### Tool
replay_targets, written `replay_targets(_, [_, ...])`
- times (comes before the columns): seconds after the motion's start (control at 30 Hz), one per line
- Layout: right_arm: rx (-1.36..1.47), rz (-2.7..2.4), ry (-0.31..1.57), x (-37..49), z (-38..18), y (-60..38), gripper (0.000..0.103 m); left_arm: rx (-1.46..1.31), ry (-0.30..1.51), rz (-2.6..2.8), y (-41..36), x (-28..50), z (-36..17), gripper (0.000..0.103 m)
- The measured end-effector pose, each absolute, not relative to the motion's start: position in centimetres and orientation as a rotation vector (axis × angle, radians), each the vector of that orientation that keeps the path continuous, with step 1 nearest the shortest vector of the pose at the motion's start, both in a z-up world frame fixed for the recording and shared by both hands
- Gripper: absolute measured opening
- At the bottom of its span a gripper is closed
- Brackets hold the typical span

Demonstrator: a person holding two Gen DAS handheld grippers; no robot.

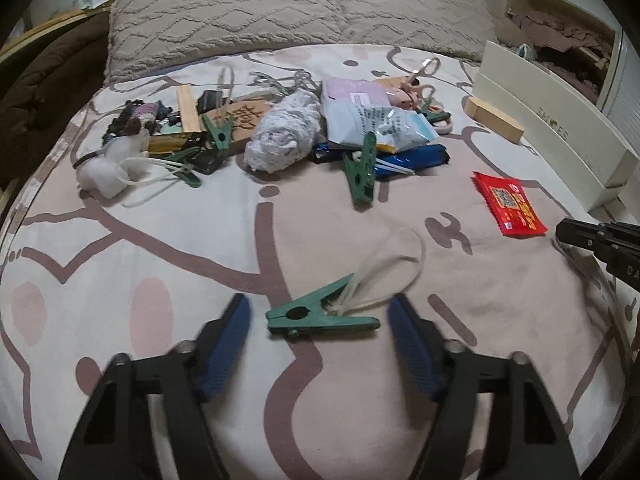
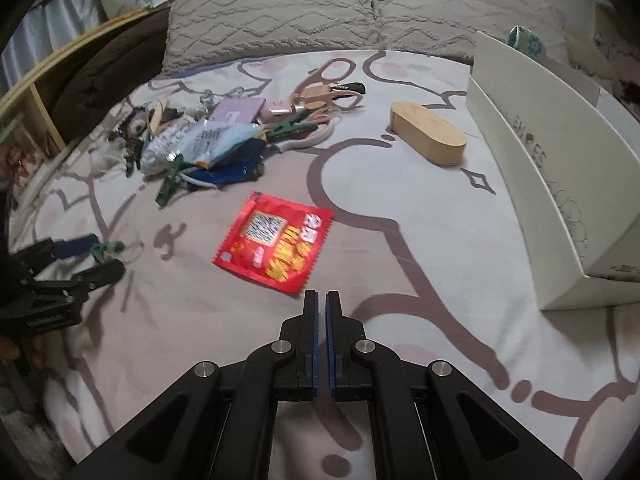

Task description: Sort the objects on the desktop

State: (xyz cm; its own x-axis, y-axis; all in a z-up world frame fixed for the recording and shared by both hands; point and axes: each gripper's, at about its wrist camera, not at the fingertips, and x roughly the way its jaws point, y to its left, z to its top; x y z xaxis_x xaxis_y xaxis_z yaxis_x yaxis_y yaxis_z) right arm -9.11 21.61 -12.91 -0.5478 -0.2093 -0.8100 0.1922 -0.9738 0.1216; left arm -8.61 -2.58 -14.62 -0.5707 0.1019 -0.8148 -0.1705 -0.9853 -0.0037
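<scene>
My left tongs [image 1: 320,312] spread wide around green clothespin [image 1: 320,314] on the bed [image 1: 160,360]; right tongs [image 2: 322,300] closed empty near red packet [image 2: 276,242].

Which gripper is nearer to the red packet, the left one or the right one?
Right. The right gripper, shut, sits just short of the red packet. The left gripper is open around a green clip, well aside.
</scene>
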Motion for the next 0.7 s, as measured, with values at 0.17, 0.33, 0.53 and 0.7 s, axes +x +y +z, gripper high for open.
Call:
replay_targets(0.17, [1.334, -2.596, -0.065, -9.7, -12.4, 21.1, 0.002, -1.359, 0.075, 2.661, -3.0, -8.6, -14.4, 0.054])
replay_targets(0.33, [1.278, -2.647, -0.086, -9.8, -11.7, 21.1, 0.003, -1.352, 0.084, 2.658, -2.9, -8.5, -14.4, 0.054])
replay_targets(0.53, [1.258, -2.669, -0.027, -9.9, -11.8, 20.9, 0.054, -1.351, 0.089, 2.655, -2.8, -8.5, -14.4, 0.054])
replay_targets(0.7, [1.225, -2.698, 0.033, -9.6, -11.8, 20.6, 0.092, -1.353, 0.096, 2.654, -2.6, -8.5, -14.5, 0.054])
